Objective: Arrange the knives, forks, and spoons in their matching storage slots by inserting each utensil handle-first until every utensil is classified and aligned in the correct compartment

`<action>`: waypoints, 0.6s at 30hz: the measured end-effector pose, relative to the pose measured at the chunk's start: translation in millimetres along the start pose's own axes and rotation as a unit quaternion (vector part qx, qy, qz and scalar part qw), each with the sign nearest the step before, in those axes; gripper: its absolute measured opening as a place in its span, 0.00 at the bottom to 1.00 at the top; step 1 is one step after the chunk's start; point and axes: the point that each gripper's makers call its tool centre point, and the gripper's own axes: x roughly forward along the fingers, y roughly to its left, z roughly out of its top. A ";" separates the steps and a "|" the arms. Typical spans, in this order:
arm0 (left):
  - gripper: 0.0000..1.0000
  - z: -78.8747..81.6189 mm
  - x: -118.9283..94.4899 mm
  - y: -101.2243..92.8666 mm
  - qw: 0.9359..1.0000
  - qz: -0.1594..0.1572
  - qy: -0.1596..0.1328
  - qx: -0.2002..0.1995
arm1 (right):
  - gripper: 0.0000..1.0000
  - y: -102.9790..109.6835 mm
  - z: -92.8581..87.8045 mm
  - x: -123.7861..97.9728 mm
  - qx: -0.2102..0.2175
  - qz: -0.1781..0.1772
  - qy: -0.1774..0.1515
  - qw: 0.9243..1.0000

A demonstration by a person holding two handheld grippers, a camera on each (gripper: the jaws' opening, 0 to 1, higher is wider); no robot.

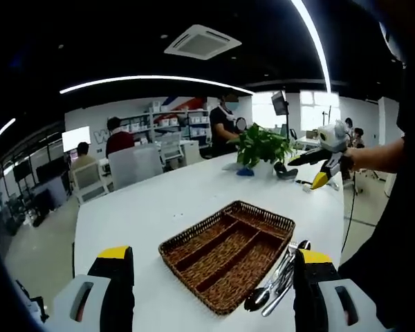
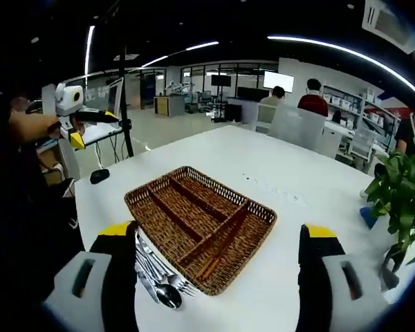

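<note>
A brown wicker cutlery tray (image 1: 266, 212) with long divided slots lies on the white table (image 1: 159, 200); its slots hold nothing. A bundle of metal spoons, forks and knives (image 1: 277, 280) rests on the table against the tray's side, by my left gripper's right jaw. My left gripper (image 1: 214, 254) hangs open above the tray's near end. From the other side, my right gripper (image 2: 219, 235) is open over the same tray (image 2: 228, 190), with the utensils (image 2: 159, 277) beside its left jaw. Each gripper is raised in a hand in the other's view: the right (image 1: 325, 166), the left (image 2: 72, 121).
A potted green plant (image 1: 263, 145) stands at the far end of the table, also seen as the plant (image 2: 401, 187). A small black object (image 2: 99, 176) lies near the table edge. People, chairs and shelves fill the office behind.
</note>
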 end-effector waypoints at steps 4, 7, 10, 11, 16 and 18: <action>1.00 -4.3 -0.8 -9.6 1.000 -0.004 0.004 -0.003 | 0.99 4.0 4.6 -7.4 -0.009 0.002 -0.002 1.000; 1.00 -5.1 -3.8 -11.1 1.000 -0.002 0.004 -0.002 | 0.99 6.6 7.2 -11.0 -0.011 0.006 -0.007 1.000; 1.00 -4.9 -8.5 -6.8 1.000 0.003 0.003 -0.001 | 0.99 5.2 7.5 -11.4 -0.016 0.001 -0.010 1.000; 1.00 -4.1 -10.1 -5.1 1.000 0.005 0.000 -0.002 | 0.99 3.8 8.5 -12.0 -0.015 -0.002 -0.012 1.000; 1.00 -2.4 -14.3 -1.5 1.000 0.012 -0.004 0.001 | 0.99 0.9 11.5 -11.9 -0.015 -0.004 -0.015 1.000; 1.00 -3.0 -14.8 -1.0 1.000 0.014 -0.002 0.005 | 0.99 1.1 11.0 -10.7 -0.019 -0.002 -0.012 1.000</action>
